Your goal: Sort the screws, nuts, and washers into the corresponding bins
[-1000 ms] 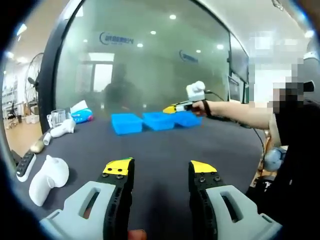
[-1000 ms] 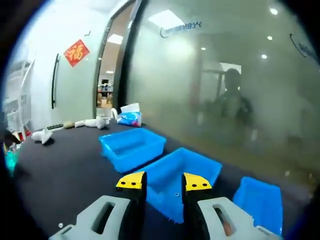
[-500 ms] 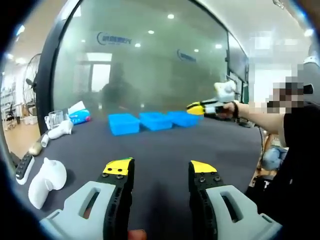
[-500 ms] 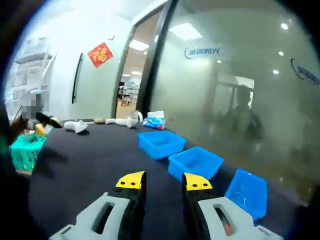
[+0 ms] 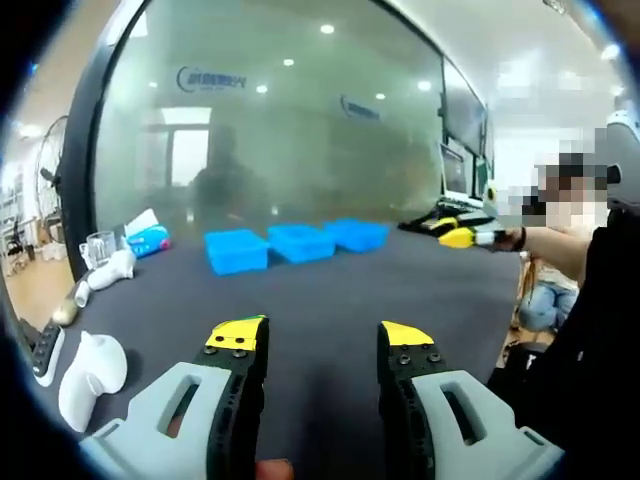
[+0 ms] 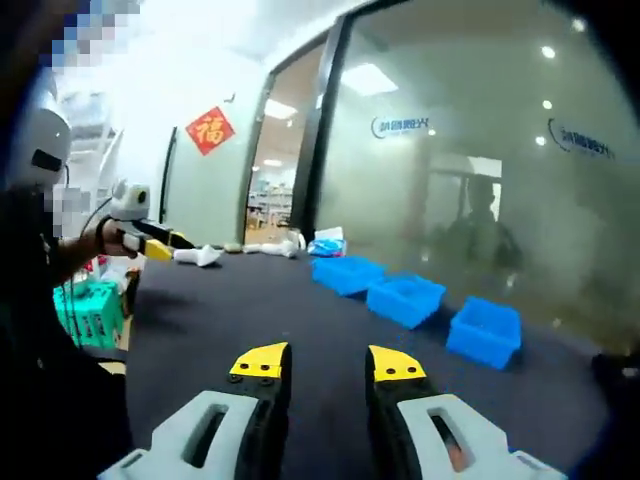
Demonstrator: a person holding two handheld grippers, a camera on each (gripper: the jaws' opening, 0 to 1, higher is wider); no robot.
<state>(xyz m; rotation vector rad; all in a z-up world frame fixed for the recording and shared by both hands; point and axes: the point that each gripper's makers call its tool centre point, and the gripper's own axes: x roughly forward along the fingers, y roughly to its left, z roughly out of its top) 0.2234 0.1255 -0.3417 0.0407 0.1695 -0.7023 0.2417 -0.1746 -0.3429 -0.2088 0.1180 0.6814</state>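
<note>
1. Left gripper view: our left gripper [image 5: 322, 338] hangs over the dark tabletop [image 5: 330, 285], jaws parted, empty.
2. Three blue plastic bins [image 5: 297, 243] sit in a row, well ahead.
3. Our right gripper [image 6: 327, 362] is slightly parted, seemingly empty.

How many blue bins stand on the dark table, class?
3, in a row before the glass wall: the left bin, the middle bin and the right bin in the left gripper view. None seems hidden.

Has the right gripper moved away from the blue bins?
Yes. In the left gripper view the right gripper was over the blue bins a second ago; now it is well off to their right.
</note>
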